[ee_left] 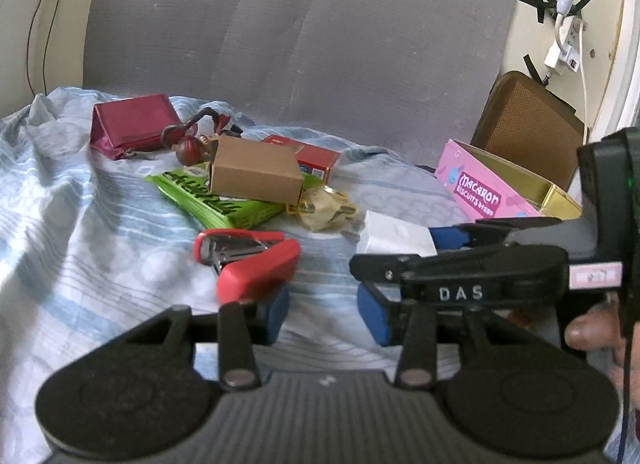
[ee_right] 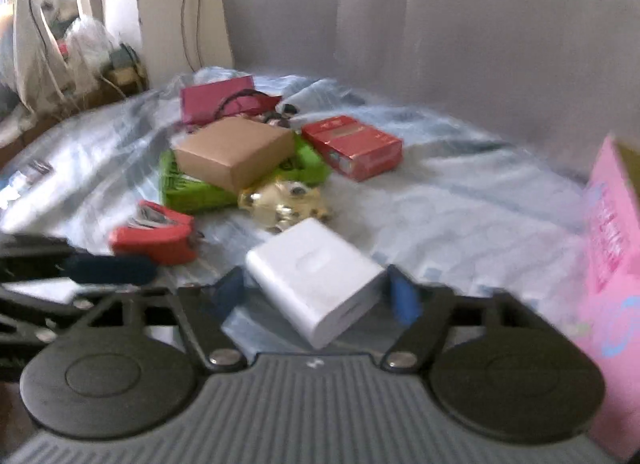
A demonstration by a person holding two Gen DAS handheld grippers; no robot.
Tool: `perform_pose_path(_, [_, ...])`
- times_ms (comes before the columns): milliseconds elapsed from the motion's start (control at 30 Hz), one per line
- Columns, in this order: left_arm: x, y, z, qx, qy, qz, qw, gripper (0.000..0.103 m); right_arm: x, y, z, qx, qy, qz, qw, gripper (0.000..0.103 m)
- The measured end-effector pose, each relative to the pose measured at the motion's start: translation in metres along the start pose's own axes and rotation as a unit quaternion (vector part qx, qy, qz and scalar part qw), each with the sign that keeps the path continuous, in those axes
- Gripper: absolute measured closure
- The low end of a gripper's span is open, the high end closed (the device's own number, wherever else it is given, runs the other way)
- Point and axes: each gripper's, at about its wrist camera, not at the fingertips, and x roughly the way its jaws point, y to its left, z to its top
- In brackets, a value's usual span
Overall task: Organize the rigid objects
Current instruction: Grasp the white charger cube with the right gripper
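left wrist view: the left gripper (ee_left: pixel 324 314) stands partly open over the bed sheet (ee_left: pixel 80 224), nothing between its blue fingers (ee_left: pixel 276 314); the red stapler (ee_left: pixel 248 260) lies just beyond the left-hand finger and may touch its tip, which cannot be settled here. the right gripper (ee_left: pixel 404 260) reaches in from the right, its fingers either side of the white charger block (ee_left: pixel 394 238). beyond lie a brown carton (ee_left: pixel 256 174) resting on a green packet (ee_left: pixel 216 200), a red box (ee_left: pixel 308 158), a maroon pouch (ee_left: pixel 132 124) and, at the right, an open pink macaron box (ee_left: pixel 492 192). right wrist view, blurred: the white charger block (ee_right: pixel 316 280) sits on the sheet between the fingers (ee_right: pixel 404 300) of the right gripper (ee_right: pixel 316 296), set at an angle to them; the fingers stand wide, with a visible gap on the left side at least, so no grip is judged made. assessment: the block is rigid, light and smooth-skinned, likely to slip or twist if pinched across its corners; hold is best taken squarely across two flat opposite faces near mid-body. the soft sheet offers little support beneath it, so pressing down is ill-advised.
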Motion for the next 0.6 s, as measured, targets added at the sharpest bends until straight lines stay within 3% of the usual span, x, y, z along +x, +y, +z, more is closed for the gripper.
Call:
perform_pose_path(200, [0.000, -0.004, -0.001, 0.011, 0.003, 0.006, 0.9999, 0.059, -0.040, 0.002, -0.026, -0.008, 0.004, -0.035, 0.999, 0.031])
perform_pose_path(300, [0.002, -0.020, -0.002, 0.050, 0.014, 0.014, 0.9986, 0.047, -0.077, -0.010, -0.050, 0.012, 0.008, -0.058, 0.998, 0.031])
perform_pose_path(367, [0.005, -0.037, -0.004, 0.087, 0.024, 0.011, 0.9959, 0.046, -0.101, -0.021, -0.070, 0.026, 0.006, -0.085, 0.996, 0.031])
perform_pose_path(500, [0.013, -0.086, -0.012, 0.124, 0.054, -0.067, 0.9885, 0.046, -0.154, -0.046, -0.115, 0.091, -0.014, -0.150, 0.984, 0.031])
perform_pose_path(600, [0.024, -0.139, -0.017, 0.152, 0.090, -0.154, 0.9722, 0.048, -0.188, -0.058, -0.145, 0.137, -0.032, -0.216, 0.966, 0.030])
